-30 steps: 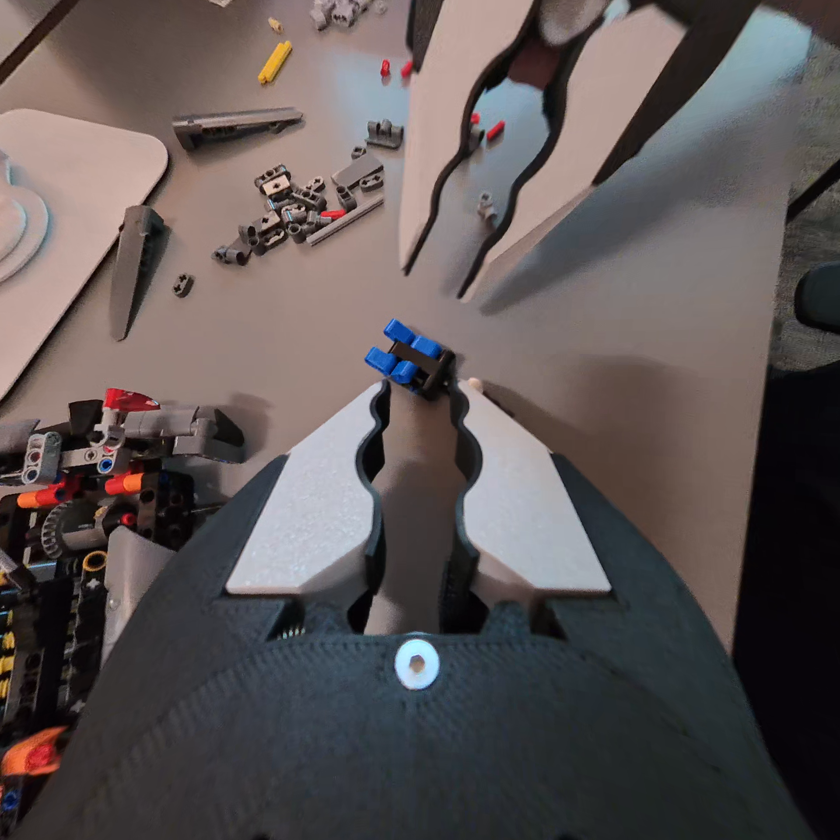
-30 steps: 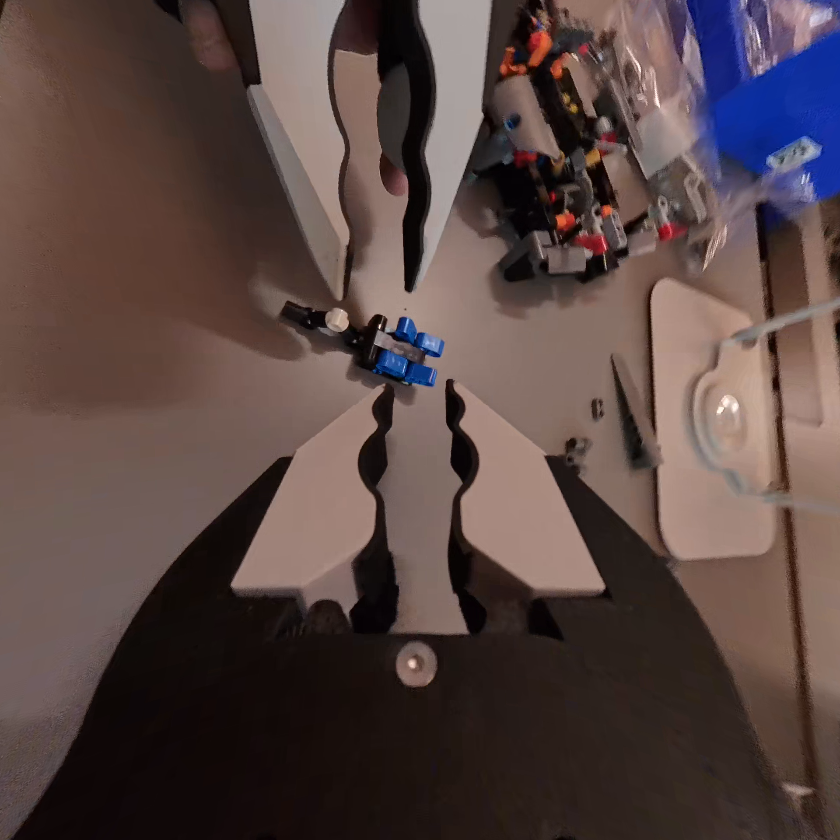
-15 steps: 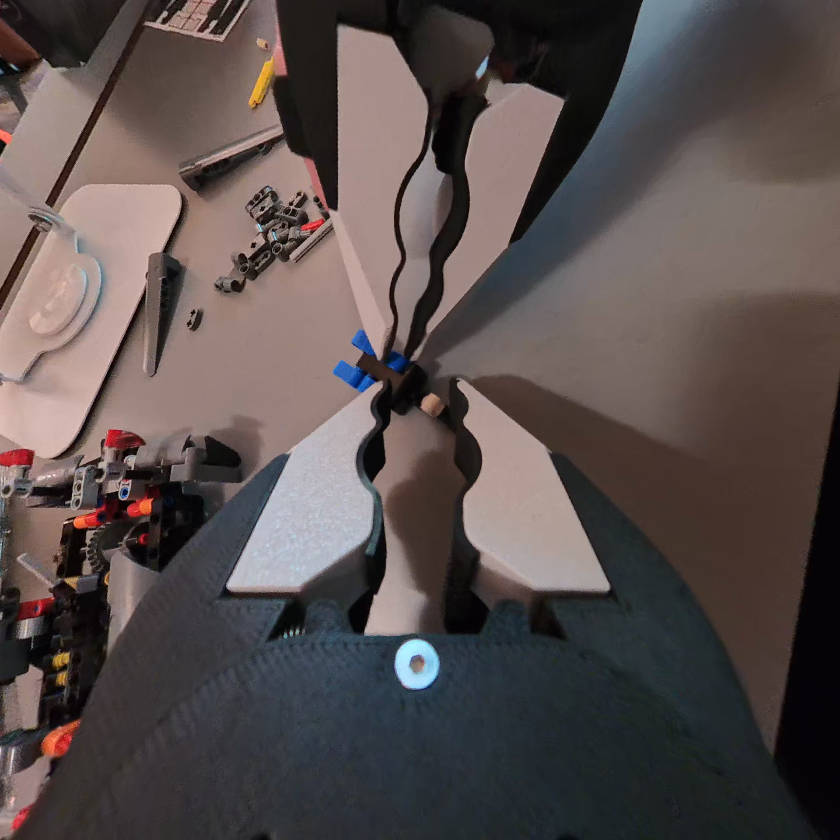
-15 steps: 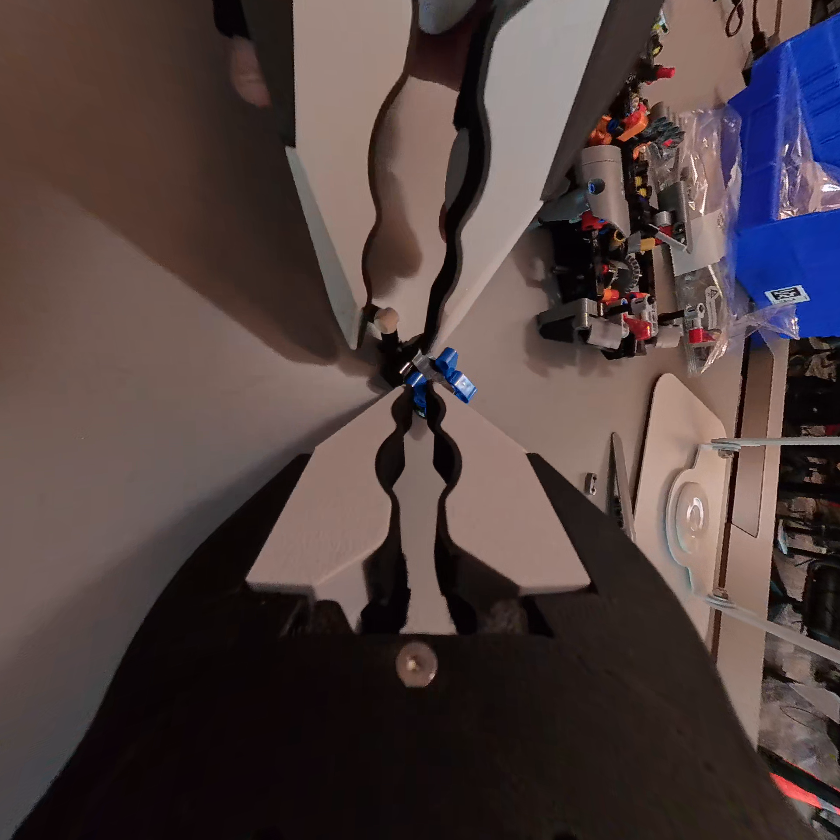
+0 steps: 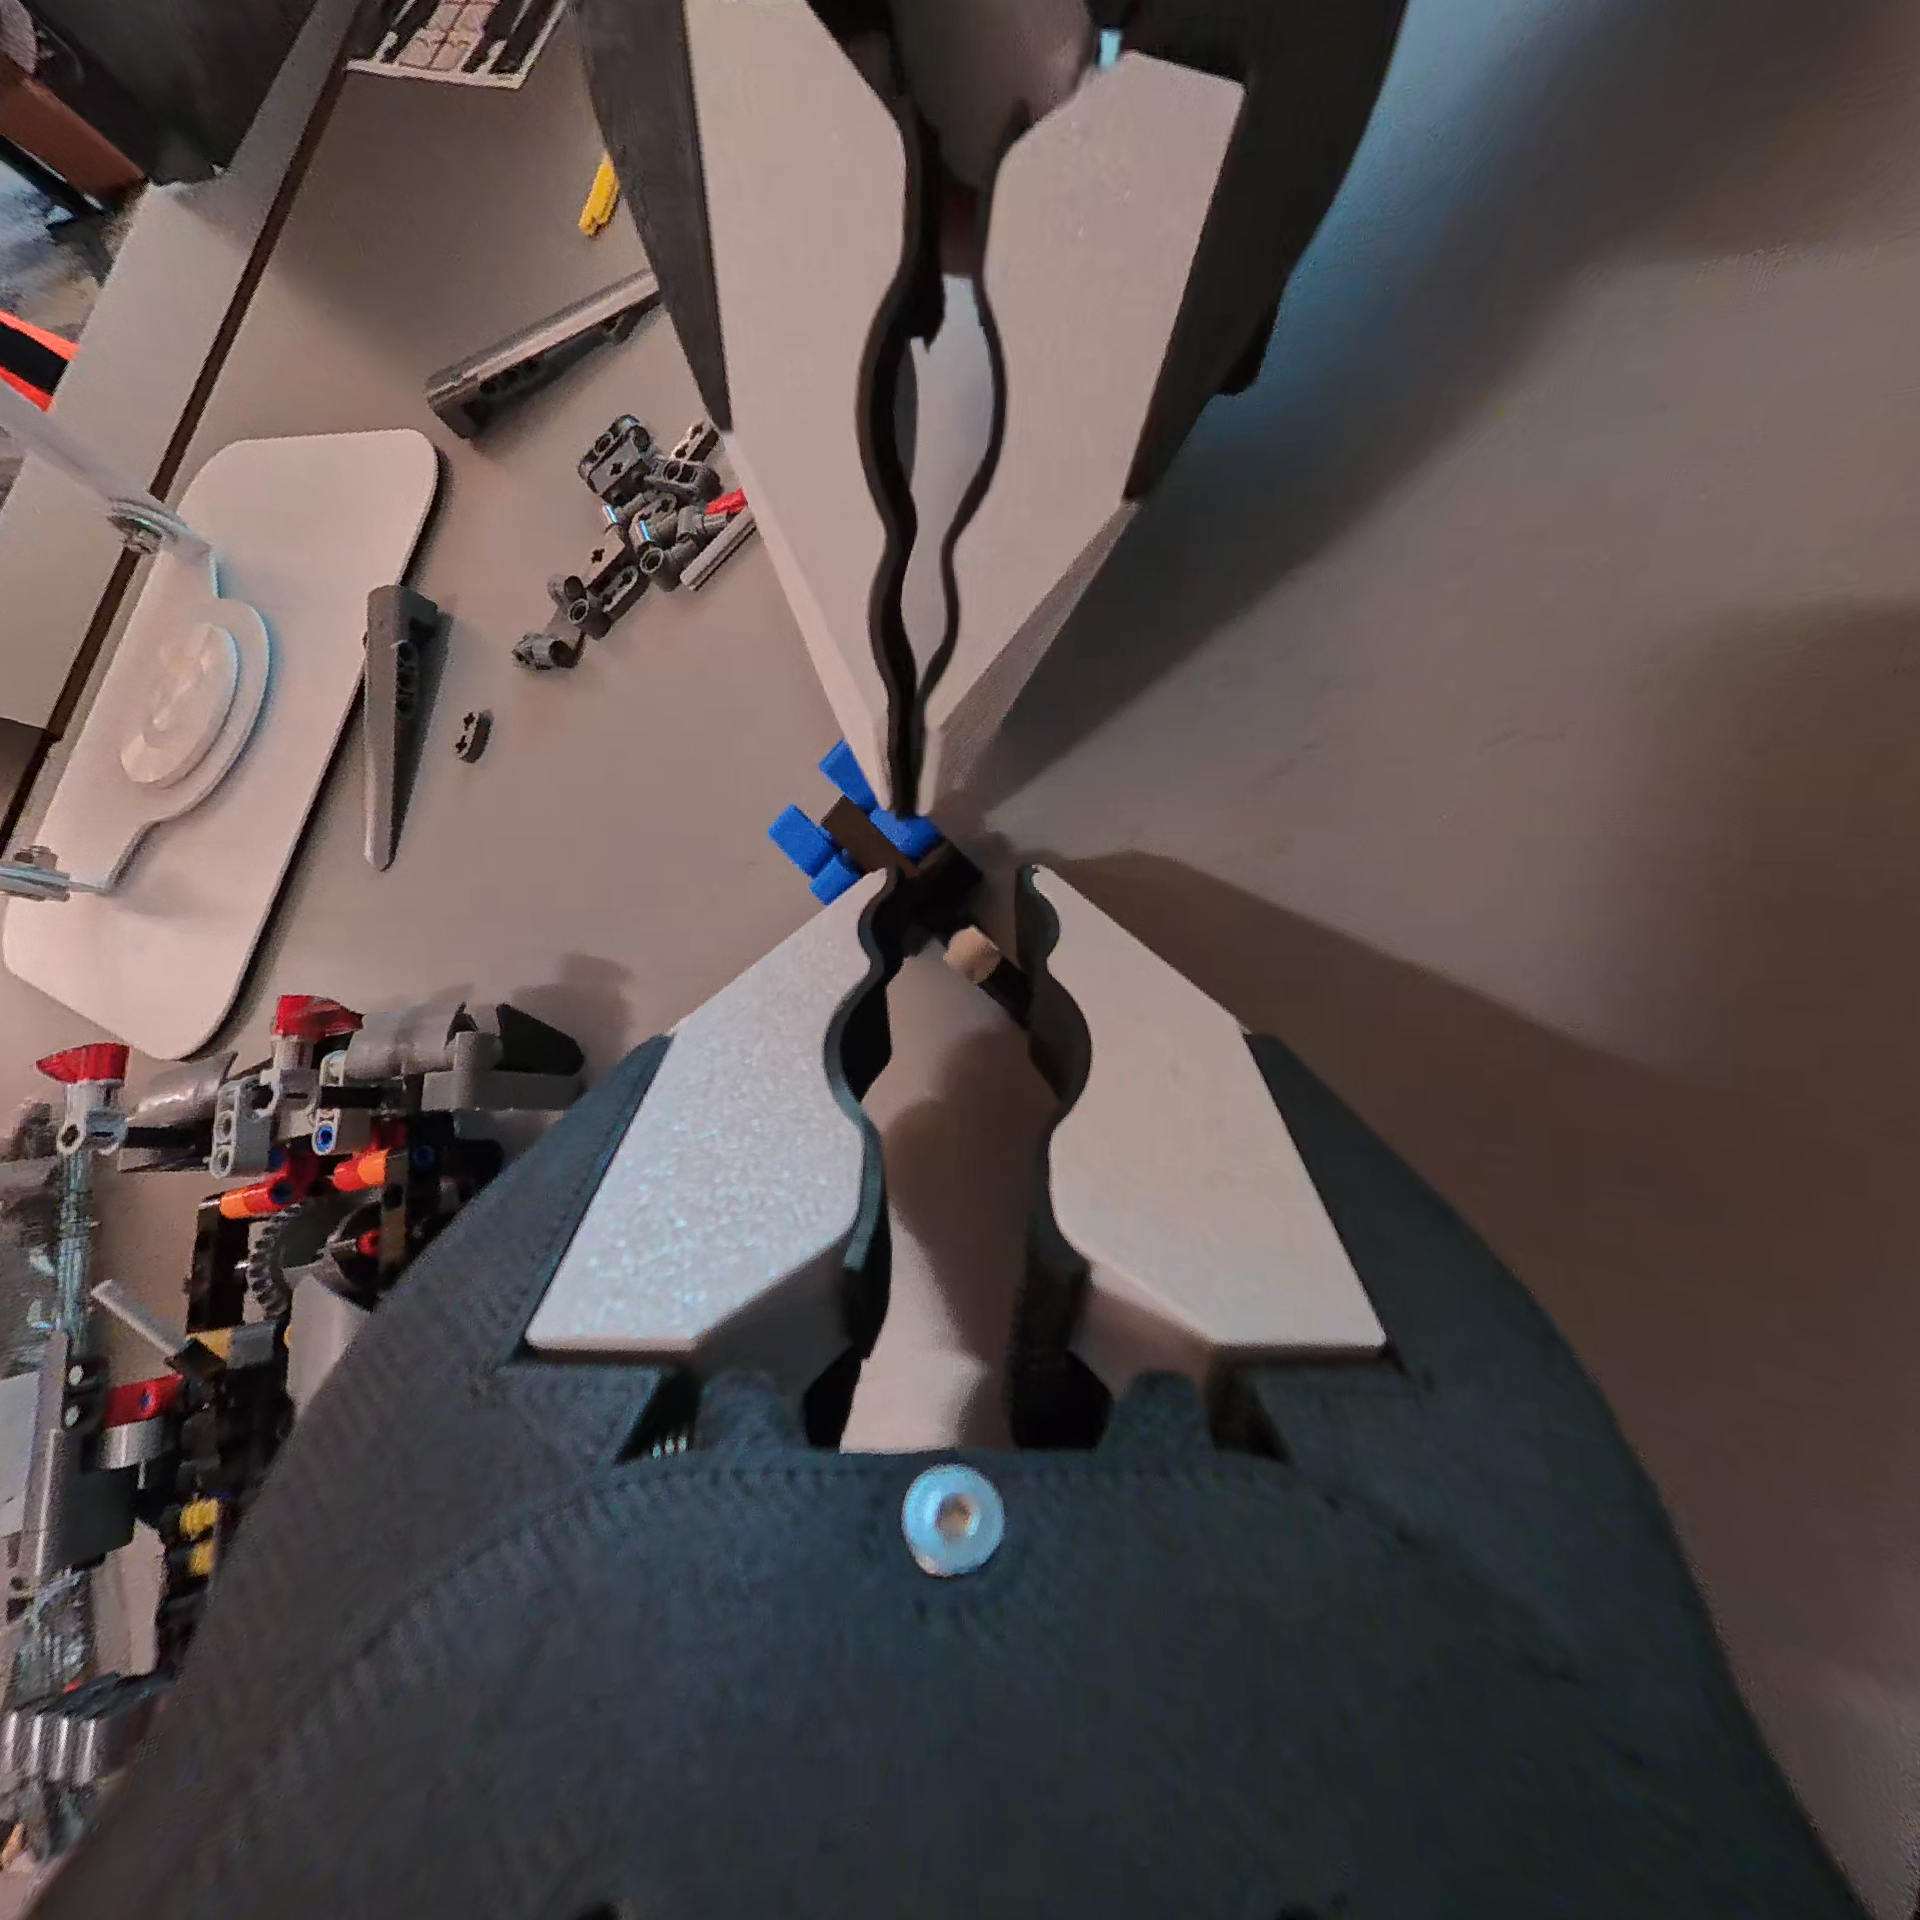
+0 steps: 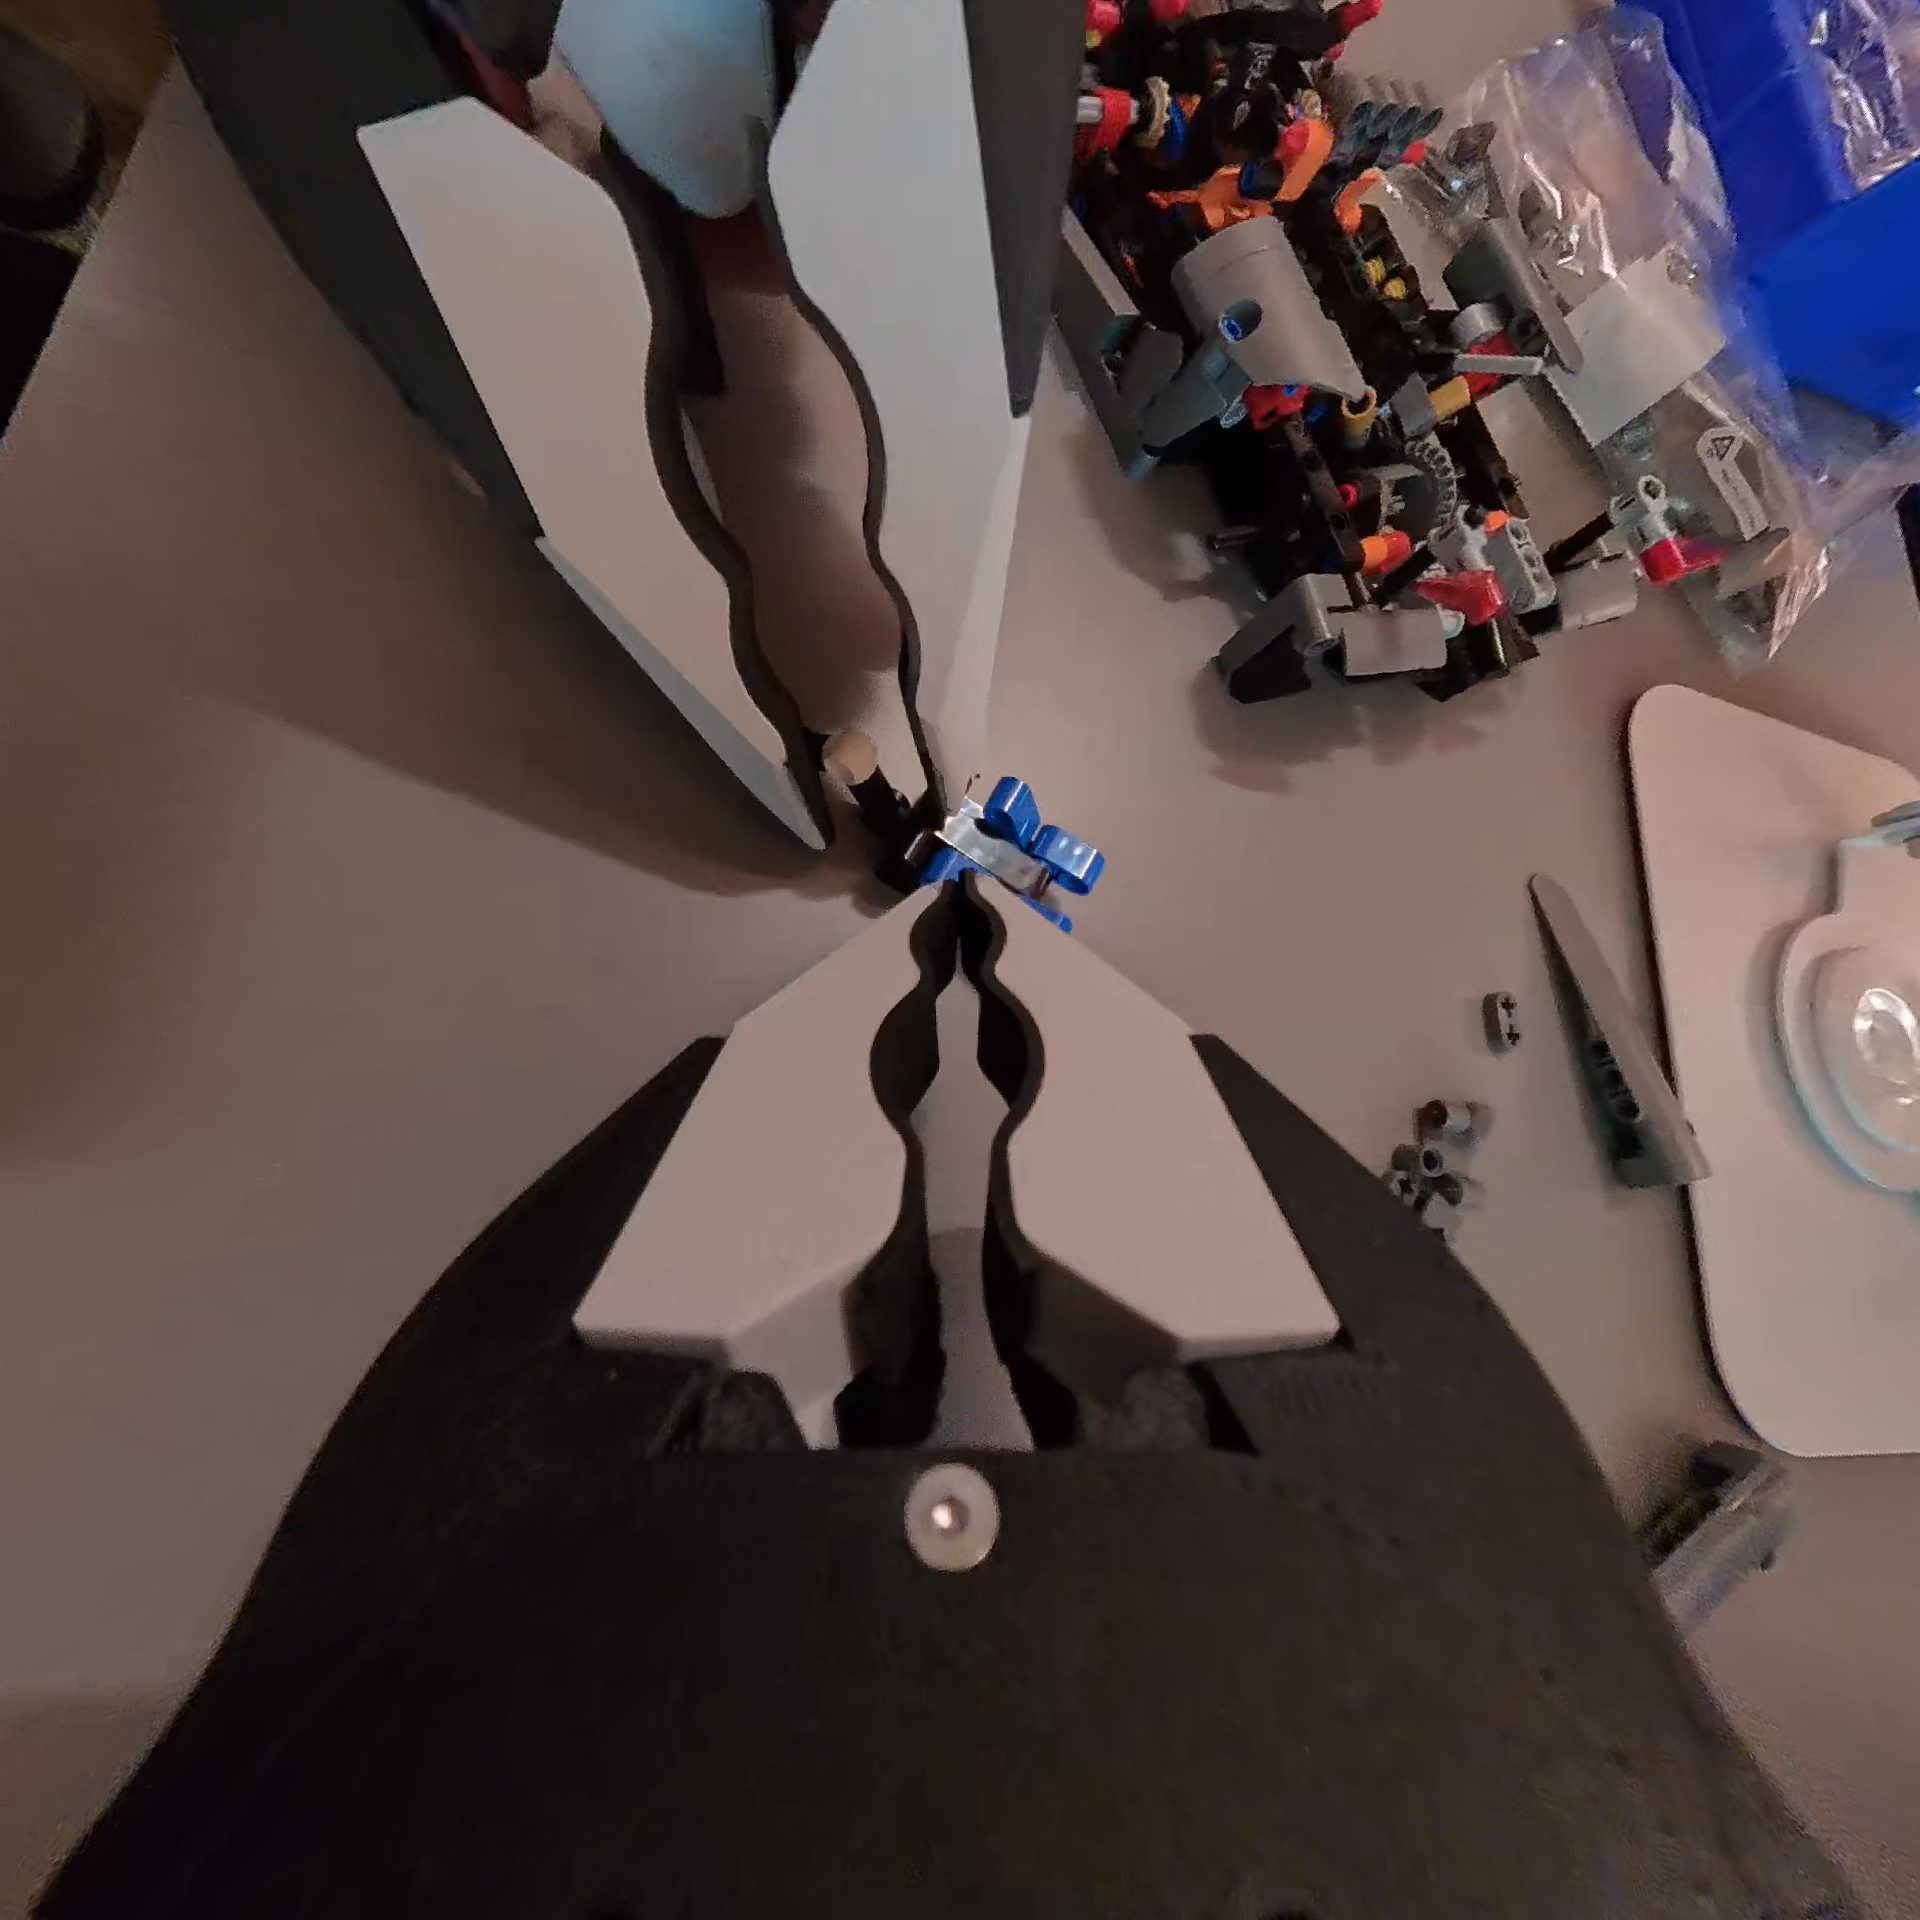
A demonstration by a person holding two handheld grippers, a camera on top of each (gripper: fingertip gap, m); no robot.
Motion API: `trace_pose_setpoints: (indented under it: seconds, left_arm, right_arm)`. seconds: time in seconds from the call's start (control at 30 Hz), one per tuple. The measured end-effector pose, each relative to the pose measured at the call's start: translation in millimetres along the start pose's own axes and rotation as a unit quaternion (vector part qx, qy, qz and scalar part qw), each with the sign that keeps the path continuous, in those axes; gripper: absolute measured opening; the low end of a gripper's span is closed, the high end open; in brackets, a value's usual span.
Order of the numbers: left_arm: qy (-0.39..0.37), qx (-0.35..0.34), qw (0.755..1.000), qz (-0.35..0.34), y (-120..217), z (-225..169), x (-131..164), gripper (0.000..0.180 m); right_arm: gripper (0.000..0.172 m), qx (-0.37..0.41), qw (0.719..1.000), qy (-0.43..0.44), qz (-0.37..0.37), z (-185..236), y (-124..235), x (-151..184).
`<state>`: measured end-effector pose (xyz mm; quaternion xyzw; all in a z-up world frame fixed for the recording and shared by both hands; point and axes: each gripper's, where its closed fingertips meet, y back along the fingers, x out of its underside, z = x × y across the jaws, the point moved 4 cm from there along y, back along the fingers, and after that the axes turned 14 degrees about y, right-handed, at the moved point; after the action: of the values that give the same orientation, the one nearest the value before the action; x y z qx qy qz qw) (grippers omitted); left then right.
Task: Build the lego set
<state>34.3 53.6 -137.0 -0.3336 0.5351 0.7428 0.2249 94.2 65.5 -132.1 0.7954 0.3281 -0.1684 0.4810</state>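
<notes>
A small brick assembly lies on the grey table: blue clips on a black bar, with a black axle that ends in a tan pin. My right gripper is shut on the blue end; the left wrist view shows it coming from above, pinching the same end. My left gripper is open, its tips on either side of the black end and the axle. The black part lies against one fingertip, and table shows beside the other. The right wrist view shows the tan pin between the left gripper's fingers.
A partly built brick model stands near the left gripper. Loose grey pieces, a grey wedge and a long grey piece lie beyond. A white pad, a plastic bag and a blue bin are off to the side. Less than 4 cm separates the two grippers' tips.
My right gripper came down onto the assembly and its pads closed on the blue end. My left gripper moved forward, so the black end and the axle now lie between its tips.
</notes>
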Motion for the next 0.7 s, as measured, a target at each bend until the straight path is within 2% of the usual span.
trace_pose_setpoints:
  seconds: [0.13, 0.23, 0.37, 0.7]
  left_arm:
    - [-0.013, -0.008, 1.000, 0.001, -0.2, 0.5, -0.1, 0.018]
    - [-0.016, -0.009, 1.000, 0.001, 0.2, 2.0, 0.1, 0.016]
    - [-0.023, -0.006, 1.000, 0.002, 0.3, 3.3, 0.4, 0.016]
    - [-0.039, -0.005, 0.999, 0.006, -1.1, 4.3, -0.8, 0.014]
  right_arm:
    - [0.000, 0.009, 1.000, 0.010, -0.001, 0.8, 2.3, -0.6]
    - [0.015, 0.022, 0.999, 0.037, 0.018, -0.3, 3.0, -1.2]
    - [0.011, 0.036, 0.996, 0.075, 0.043, 2.1, -4.9, -0.8]
    - [0.006, 0.015, 1.000, 0.003, 0.023, -3.7, -5.7, 0.4]
